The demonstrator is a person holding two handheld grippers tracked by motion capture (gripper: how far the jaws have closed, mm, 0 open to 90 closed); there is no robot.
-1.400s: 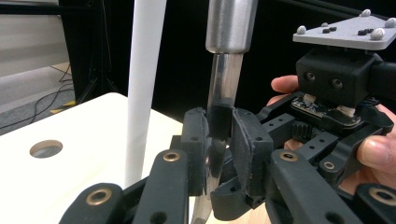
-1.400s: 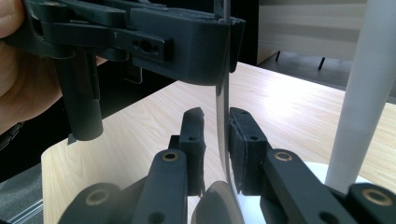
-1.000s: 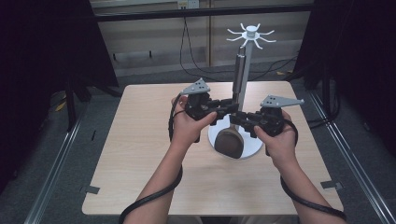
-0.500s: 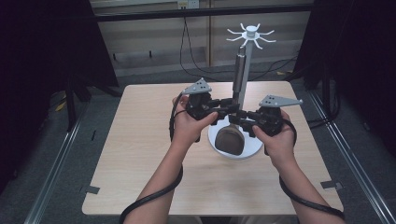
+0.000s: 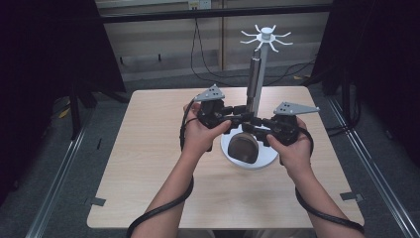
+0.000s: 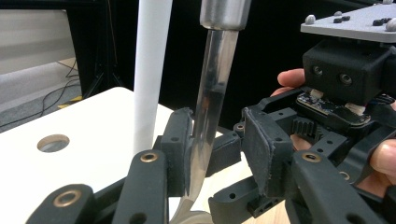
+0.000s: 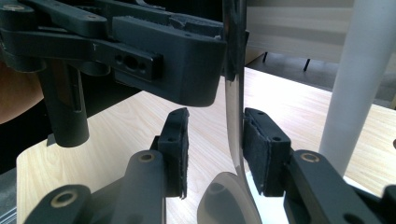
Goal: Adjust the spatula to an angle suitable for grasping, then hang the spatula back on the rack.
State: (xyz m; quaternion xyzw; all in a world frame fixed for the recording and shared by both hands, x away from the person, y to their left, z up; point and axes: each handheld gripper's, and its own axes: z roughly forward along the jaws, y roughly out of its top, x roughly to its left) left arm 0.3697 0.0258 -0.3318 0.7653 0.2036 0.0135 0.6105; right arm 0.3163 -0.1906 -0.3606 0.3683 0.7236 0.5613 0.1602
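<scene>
Polished steel is what we are working on: a ladle [image 5: 244, 147] standing upright, its dark bowl low over the round white base [image 5: 260, 162] of the rack and its thick handle rising alongside the white pole [image 5: 262, 67]. We cannot tell whether its top hangs on one of the hooks [image 5: 266, 34].

Both tools meet at the thin shaft just above the bowl. The left gripper [image 5: 241, 112] comes in from the left and the right gripper [image 5: 251, 124] from the right, slightly lower, so we judge the pair was steadying the ladle from both sides. Both sets of jaws have just been opening and now stand spread around the shaft. In the left gripper view the shaft [image 6: 210, 116] leans on one pad while the other stands clear. In the right gripper view it lies just beside one pad, with a gap to the other.

Around this, the wooden table [image 5: 148, 148] carries nothing else nearby. What hems us in is the pole just behind the shaft and each gripper crowding the other.
</scene>
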